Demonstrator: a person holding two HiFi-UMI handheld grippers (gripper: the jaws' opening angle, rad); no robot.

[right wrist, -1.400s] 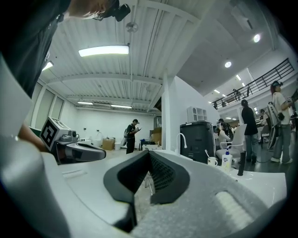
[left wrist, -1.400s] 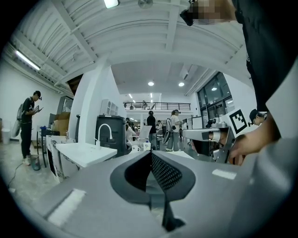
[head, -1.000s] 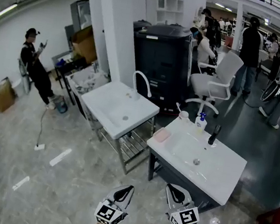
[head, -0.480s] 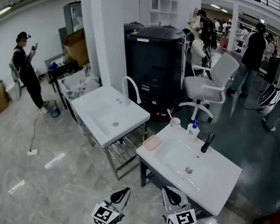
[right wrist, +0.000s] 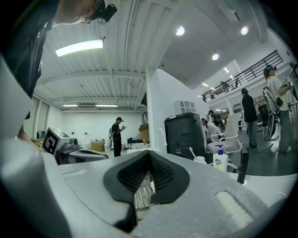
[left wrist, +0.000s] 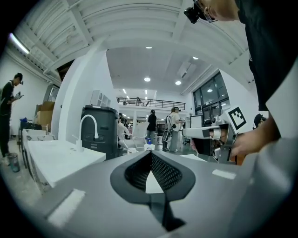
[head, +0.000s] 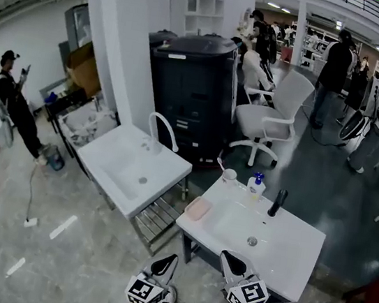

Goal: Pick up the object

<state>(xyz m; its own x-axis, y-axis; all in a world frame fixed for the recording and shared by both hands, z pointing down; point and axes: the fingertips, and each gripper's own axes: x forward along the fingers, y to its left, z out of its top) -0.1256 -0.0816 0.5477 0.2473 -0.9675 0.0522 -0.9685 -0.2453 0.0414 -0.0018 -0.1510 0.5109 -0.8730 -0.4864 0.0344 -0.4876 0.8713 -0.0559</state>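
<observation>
A white sink vanity (head: pixel 304 235) stands just ahead of me. On its back edge are a soap pump bottle (head: pixel 255 186) with a blue top, a white cup (head: pixel 229 176) holding a toothbrush, and a black faucet (head: pixel 277 202). A pink soap dish (head: pixel 198 208) lies at its left corner. My left gripper (head: pixel 172 258) hangs shut and empty over the floor, left of the vanity's near corner. My right gripper (head: pixel 227 256) is shut and empty at the vanity's near edge. The bottle (right wrist: pixel 219 157) and cup (right wrist: pixel 199 159) show to the right in the right gripper view.
A second white sink (head: pixel 114 161) with a curved white faucet (head: pixel 165 128) stands to the left, with a metal rack (head: pixel 158 217) between the two. Behind are a black cabinet (head: pixel 191 91), a white office chair (head: pixel 272 117), a white pillar and several people.
The head view has drawn closer to the vanity, and both sinks have slid left and lower in the frame. Both grippers stay shut at the bottom edge.
</observation>
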